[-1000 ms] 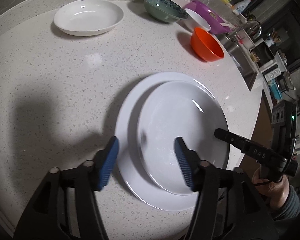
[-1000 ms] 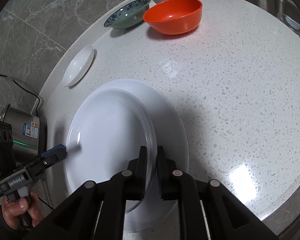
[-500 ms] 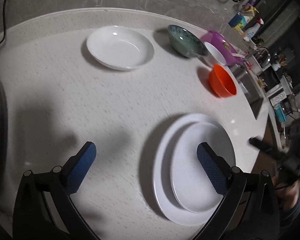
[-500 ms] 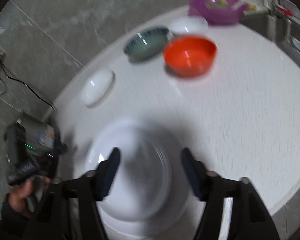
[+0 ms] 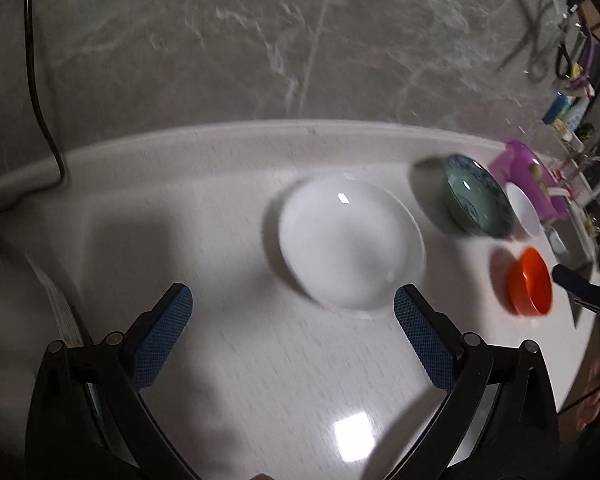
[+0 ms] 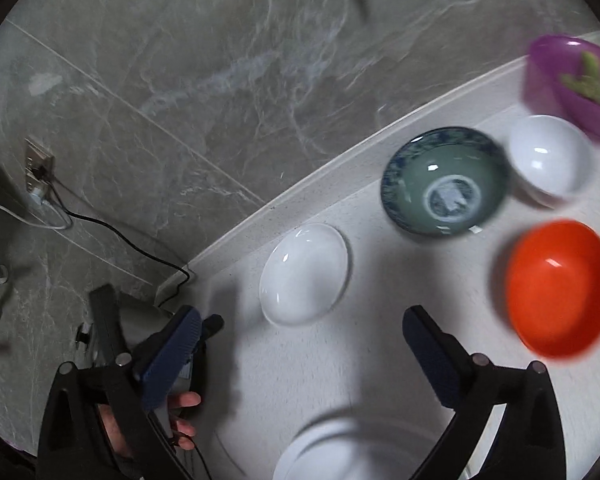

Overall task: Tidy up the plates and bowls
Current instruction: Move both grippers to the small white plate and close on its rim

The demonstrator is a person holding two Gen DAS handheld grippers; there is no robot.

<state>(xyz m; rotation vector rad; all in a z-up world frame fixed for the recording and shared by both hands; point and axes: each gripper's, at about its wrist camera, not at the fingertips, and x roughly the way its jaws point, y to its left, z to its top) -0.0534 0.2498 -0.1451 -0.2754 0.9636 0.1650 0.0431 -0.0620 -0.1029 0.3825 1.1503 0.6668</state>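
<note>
My left gripper (image 5: 288,312) stands wide open with nothing between its blue pads, just short of a shallow white dish (image 5: 352,244). The right gripper (image 6: 302,320) hangs over bare counter with its jaws opening and empty; the same white dish (image 6: 304,274) lies beyond its tips. To the right sit a green patterned bowl (image 6: 444,182), a small white bowl (image 6: 550,160) and an orange bowl (image 6: 560,288). Two stacked white plates (image 6: 340,452) show at the bottom edge, below the right gripper.
A purple bowl (image 6: 572,80) with green food stands at the back right by the sink (image 5: 596,188). A grey marble wall runs behind the curved counter edge (image 6: 320,168). A black cable (image 6: 100,224) leads from a wall socket (image 6: 38,164). A hand (image 6: 180,416) grips the left tool.
Both grippers have let go of the top white plate and opened wide. Both have drawn away from the stacked plates and risen, and the far bowls now fill the views.
</note>
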